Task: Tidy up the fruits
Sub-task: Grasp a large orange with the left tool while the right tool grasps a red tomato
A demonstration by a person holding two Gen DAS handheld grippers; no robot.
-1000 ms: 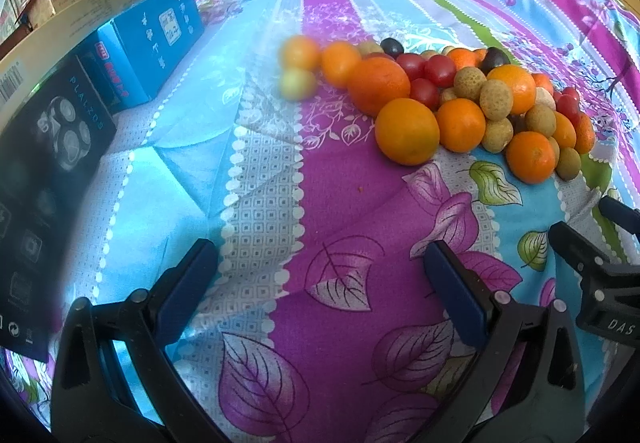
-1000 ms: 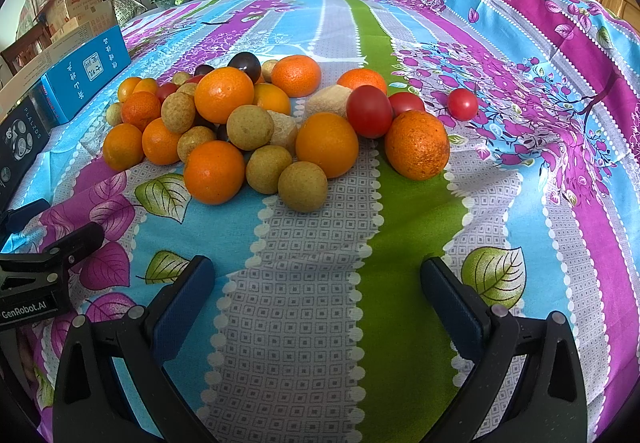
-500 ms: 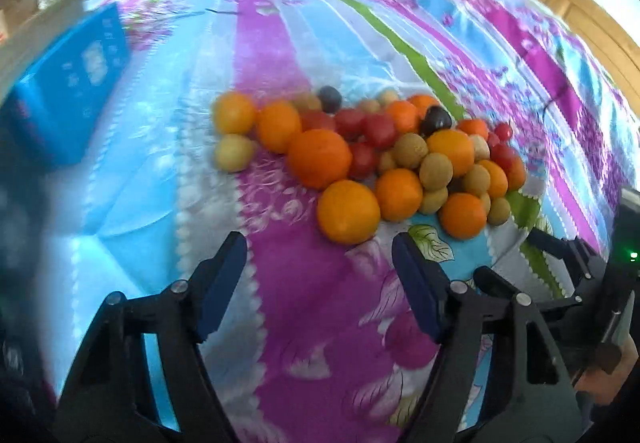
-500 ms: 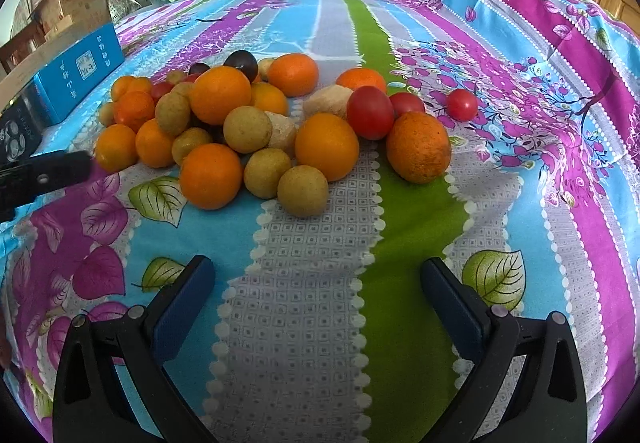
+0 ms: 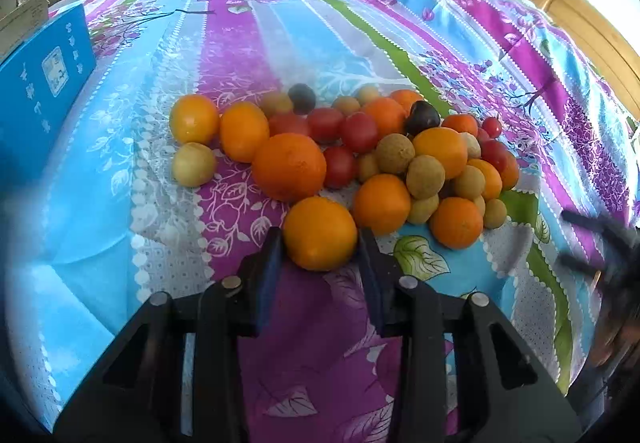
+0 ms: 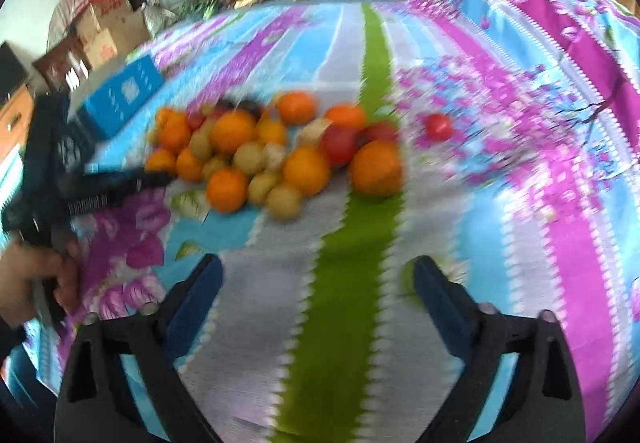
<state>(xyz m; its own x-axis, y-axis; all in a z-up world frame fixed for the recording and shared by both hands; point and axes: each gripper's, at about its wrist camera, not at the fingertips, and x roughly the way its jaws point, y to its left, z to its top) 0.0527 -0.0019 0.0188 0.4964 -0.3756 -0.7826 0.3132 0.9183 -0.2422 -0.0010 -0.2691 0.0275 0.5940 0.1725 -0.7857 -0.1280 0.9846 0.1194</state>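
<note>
A pile of fruit (image 5: pixel 384 155) lies on the striped floral bedspread (image 5: pixel 320 43): oranges, red tomatoes, tan round fruits and two dark plums. My left gripper (image 5: pixel 320 247) has its jaws closing on the nearest orange (image 5: pixel 320 233), and both blue pads touch its sides. In the right wrist view, which is motion-blurred, the same pile (image 6: pixel 280 155) lies further off. My right gripper (image 6: pixel 318 275) is open above the green stripe, its jaws closing slightly with nothing between them. The left gripper (image 6: pixel 120 183) and the hand (image 6: pixel 24 283) holding it show at the left.
A blue box (image 5: pixel 44 83) stands at the bed's left edge, with a black box (image 6: pixel 68 147) beside it. Clothes and small items lie at the far end. A wooden headboard (image 5: pixel 580 27) runs along the right. Cardboard boxes (image 6: pixel 104 31) stand beyond the bed.
My left gripper moved in to the nearest orange and its jaws narrowed around it. My right gripper pulled back and up, so the pile looks smaller and blurred.
</note>
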